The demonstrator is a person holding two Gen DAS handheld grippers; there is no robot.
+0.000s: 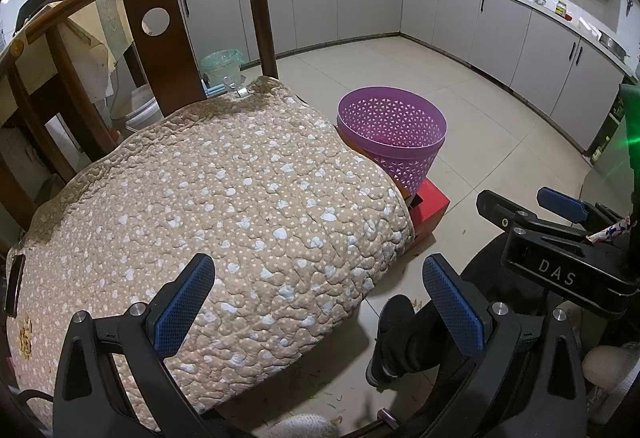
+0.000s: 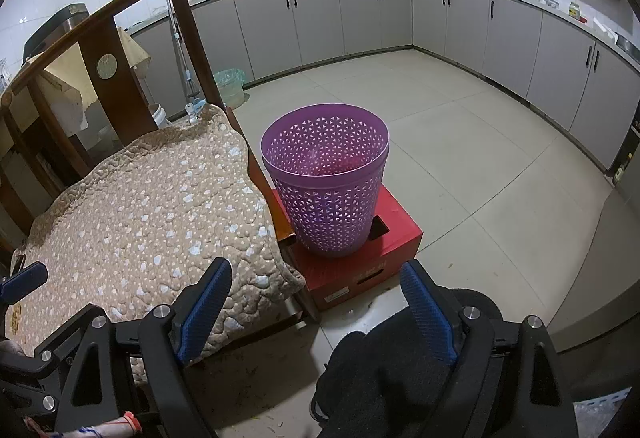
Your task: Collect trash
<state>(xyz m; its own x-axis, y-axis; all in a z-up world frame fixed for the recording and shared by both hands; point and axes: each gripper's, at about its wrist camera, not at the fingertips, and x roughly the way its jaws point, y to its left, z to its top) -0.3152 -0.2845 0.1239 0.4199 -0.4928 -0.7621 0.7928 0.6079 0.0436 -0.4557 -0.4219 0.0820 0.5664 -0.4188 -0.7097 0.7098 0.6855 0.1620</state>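
A purple perforated waste basket [image 2: 326, 177] stands on a red cardboard box [image 2: 360, 258] on the floor, just right of a wooden chair; it also shows in the left wrist view [image 1: 394, 131]. My left gripper [image 1: 320, 302] is open and empty above the front edge of the chair's quilted cushion [image 1: 208, 205]. My right gripper [image 2: 316, 314] is open and empty, low in front of the basket and box. The right gripper body [image 1: 560, 238] shows in the left wrist view at the right. No trash item is clearly seen on the cushion.
The wooden chair back [image 1: 160, 37] rises behind the cushion. Grey kitchen cabinets [image 2: 480, 21] line the far walls. A small bin with a green liner [image 2: 230, 85] stands by the cabinets. My black shoe [image 1: 396, 342] is on the tiled floor [image 2: 480, 165], amid small scraps.
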